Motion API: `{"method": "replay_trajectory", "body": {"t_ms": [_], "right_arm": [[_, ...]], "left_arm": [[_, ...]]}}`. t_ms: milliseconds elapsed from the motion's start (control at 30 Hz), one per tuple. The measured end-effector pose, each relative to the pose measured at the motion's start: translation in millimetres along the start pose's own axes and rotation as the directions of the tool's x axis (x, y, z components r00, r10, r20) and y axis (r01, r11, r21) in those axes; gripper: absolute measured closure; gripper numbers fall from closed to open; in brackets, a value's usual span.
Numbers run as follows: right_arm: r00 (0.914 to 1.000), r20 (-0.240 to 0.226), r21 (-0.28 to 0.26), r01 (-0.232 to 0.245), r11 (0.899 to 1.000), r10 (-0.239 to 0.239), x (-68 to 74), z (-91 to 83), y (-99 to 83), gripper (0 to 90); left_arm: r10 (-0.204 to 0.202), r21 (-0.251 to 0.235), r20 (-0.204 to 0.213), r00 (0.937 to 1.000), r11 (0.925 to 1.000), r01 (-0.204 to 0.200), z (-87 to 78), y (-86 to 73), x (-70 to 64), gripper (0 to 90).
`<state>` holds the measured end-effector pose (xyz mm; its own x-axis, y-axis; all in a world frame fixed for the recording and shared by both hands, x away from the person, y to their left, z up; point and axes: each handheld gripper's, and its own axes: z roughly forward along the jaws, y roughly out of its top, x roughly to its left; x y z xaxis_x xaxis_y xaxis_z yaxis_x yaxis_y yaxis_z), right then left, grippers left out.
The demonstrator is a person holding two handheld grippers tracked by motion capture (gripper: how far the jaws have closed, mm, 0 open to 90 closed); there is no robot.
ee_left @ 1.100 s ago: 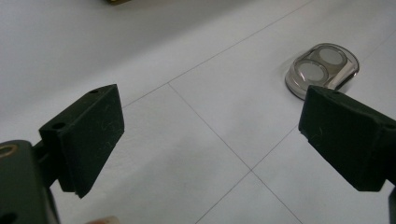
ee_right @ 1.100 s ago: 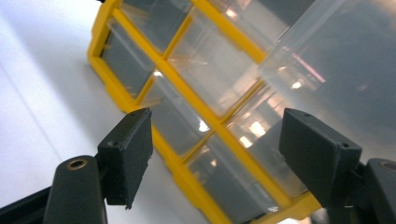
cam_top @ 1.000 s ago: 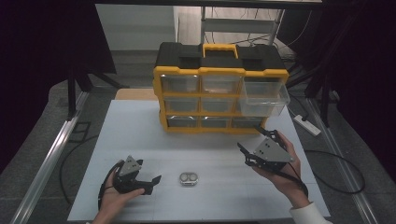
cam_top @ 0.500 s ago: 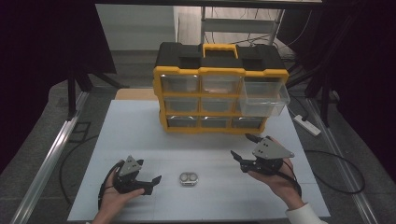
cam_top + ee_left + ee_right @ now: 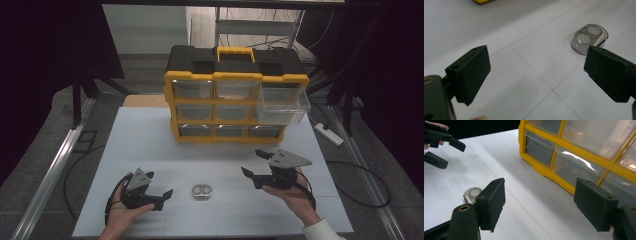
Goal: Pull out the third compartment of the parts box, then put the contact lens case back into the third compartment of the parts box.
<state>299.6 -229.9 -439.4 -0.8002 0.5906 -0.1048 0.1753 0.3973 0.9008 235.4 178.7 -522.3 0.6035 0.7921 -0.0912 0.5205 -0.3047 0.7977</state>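
Note:
A small clear case with two round discs inside lies flat on the white table, between my two grippers. My left gripper rests low at the front left, open and empty, its jaws pointing right toward the case. In the left gripper view the case lies just beyond the right jaw of the open left gripper. My right gripper is held open and empty to the right of the case. In the right gripper view the case peeks from behind the left jaw of the right gripper.
A yellow and black drawer organizer stands at the back of the table, its top right clear drawer pulled out. Its lower drawers are close ahead of the right gripper. A power strip lies off the table's right edge.
The right gripper has dropped slightly, shifted left toward the case and levelled out. The left gripper and the case have stayed put.

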Motion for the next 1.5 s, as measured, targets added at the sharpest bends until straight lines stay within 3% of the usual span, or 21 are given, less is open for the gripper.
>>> {"method": "replay_trajectory", "body": {"t_ms": [167,600,967,1500], "right_arm": [[0.9996,0.000,0.017,-0.029,0.999,0.029,-3.7,3.0,-7.6,25.5],[0.9995,-0.017,0.042,-0.028,0.999,0.029,0.2,10.0,-9.3,25.2],[0.9996,-0.029,0.069,-0.004,0.998,0.006,5.9,21.2,-8.4,25.3],[0.9934,-0.104,0.126,0.060,0.990,-0.047,21.2,49.9,-5.3,25.2]], "left_arm": [[0.000,0.001,0.000,1.0000,1.0000,0.000,0.3,0.0,0.2,7.4],[-0.002,-0.003,0.001,1.0000,1.0000,0.002,-0.6,0.0,0.0,7.3],[0.000,-0.002,0.003,1.0000,1.0000,0.000,-0.4,0.1,-0.2,7.3],[-0.006,-0.005,0.008,1.0000,1.0000,0.006,0.5,0.6,-0.1,7.3]]}}
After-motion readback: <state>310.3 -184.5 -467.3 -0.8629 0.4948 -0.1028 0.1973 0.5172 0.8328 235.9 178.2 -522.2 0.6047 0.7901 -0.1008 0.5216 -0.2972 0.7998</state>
